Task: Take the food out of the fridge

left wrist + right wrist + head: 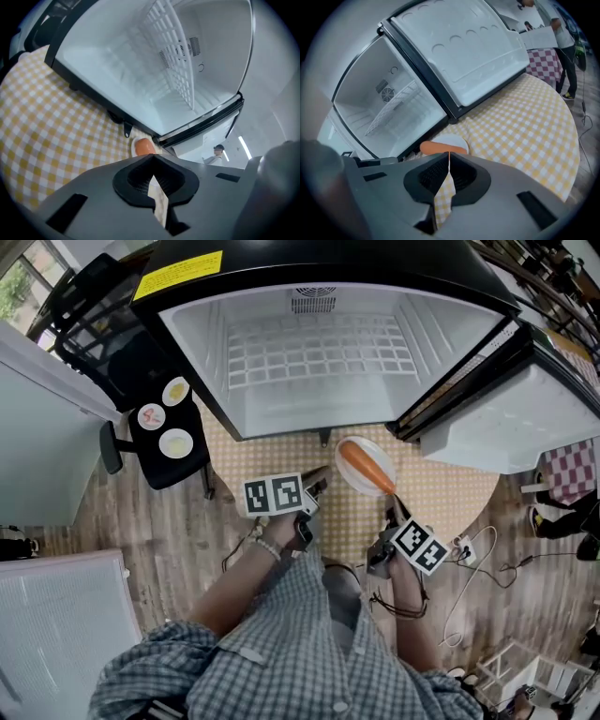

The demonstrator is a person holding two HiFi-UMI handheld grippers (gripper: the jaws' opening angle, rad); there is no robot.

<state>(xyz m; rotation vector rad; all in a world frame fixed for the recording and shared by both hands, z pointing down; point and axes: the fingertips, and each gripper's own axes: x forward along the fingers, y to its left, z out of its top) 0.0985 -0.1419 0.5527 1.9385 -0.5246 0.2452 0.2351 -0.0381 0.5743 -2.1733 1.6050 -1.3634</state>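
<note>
On the small black fridge (375, 263): glossy shell outside, smooth white plastic liner inside, white-coated wire shelf (319, 352). Yellow-and-white checked tablecloth (441, 493) reads as matt woven cloth; plank floor (178, 540) shows wood grain; round white plate (349, 484) is smooth with a slight sheen, and the long orange food piece (366, 467) is smooth-skinned. Left gripper (153, 168) and right gripper (448, 161): matt grey plastic bodies, black ribbed pads.

A round table (448, 499) spread with a yellow-and-white checked cloth (525, 123) carries everything here. On its far side stands a small black fridge (319, 362), its door (511, 423) swung open to the right. A white plate (373, 450) sits on the cloth just beside the fridge's near edge.
</note>
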